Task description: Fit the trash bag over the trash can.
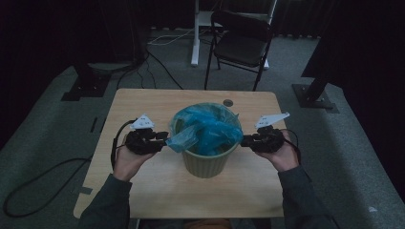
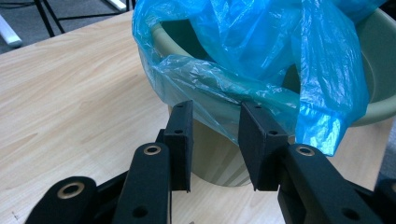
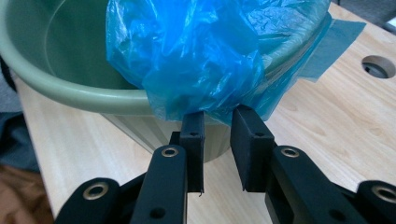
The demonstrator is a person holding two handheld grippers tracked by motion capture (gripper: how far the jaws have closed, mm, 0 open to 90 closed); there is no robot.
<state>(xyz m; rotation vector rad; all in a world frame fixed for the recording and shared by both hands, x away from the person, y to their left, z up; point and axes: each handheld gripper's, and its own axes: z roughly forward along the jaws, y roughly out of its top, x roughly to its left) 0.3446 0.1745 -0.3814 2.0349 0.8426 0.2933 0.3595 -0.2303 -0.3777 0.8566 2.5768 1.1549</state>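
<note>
Sleeved forearms are seen at the bottom of the high view, one at lower left, one at lower right. Left hand-held gripper [image 1: 165, 138] is held at centre left, just beside the bin [image 1: 206, 160], jaws pointed at its rim. Right hand-held gripper [image 1: 242, 140] is held at centre right, against the opposite side of the rim.

Bin stands upright at the middle of the surface [image 1: 157, 102]. A blue bag [image 1: 205, 129] is bunched inside it and spills over the rim, a flap hanging toward the left.

In the left gripper view, jaws are seen partly apart; the bag's edge [image 2: 210, 88] is draped over the rim just beyond the tips, the gap between the pads bare. No grip is made.

In the right gripper view, jaws are narrowly apart, tips at the hanging bag fold [image 3: 196, 84] below the rim; whether film is pinched cannot be told.

A chair [image 1: 241, 40] stands at upper centre, beyond the surface.
</note>
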